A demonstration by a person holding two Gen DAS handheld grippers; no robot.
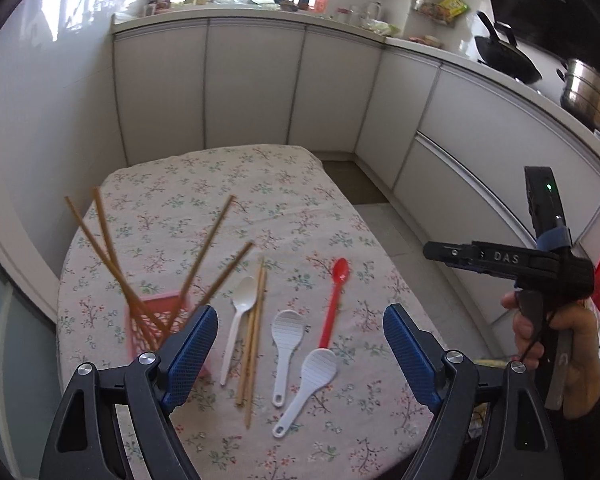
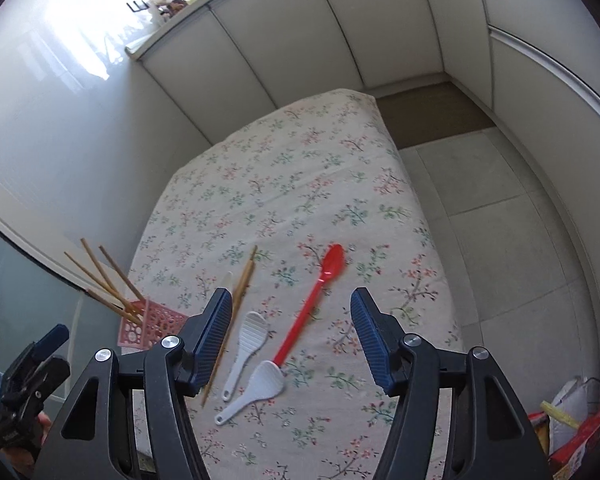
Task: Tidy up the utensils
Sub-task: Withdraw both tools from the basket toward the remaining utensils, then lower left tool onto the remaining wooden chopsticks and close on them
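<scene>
A pink lattice basket point(image 1: 156, 326) point(image 2: 152, 326) stands at the table's near left with several wooden chopsticks point(image 1: 108, 252) point(image 2: 104, 276) leaning out of it. On the floral cloth lie loose chopsticks point(image 1: 254, 336) point(image 2: 236, 308), a white spoon point(image 1: 238, 320), two white rice paddles point(image 1: 286, 340) point(image 2: 256, 384) and a red spoon point(image 1: 334, 304) point(image 2: 316, 292). My left gripper point(image 1: 300, 356) is open and empty above these utensils. My right gripper point(image 2: 292, 340) is open and empty above the paddles and the red spoon; it also shows in the left wrist view point(image 1: 500, 260).
The table point(image 2: 284, 184) with its floral cloth stands against white kitchen cabinets point(image 1: 252, 80). A tiled floor point(image 2: 500, 208) lies to the right. A wok point(image 1: 504, 56) and a steel pot point(image 1: 588, 92) sit on the counter. Bags point(image 2: 572, 420) lie at the lower right.
</scene>
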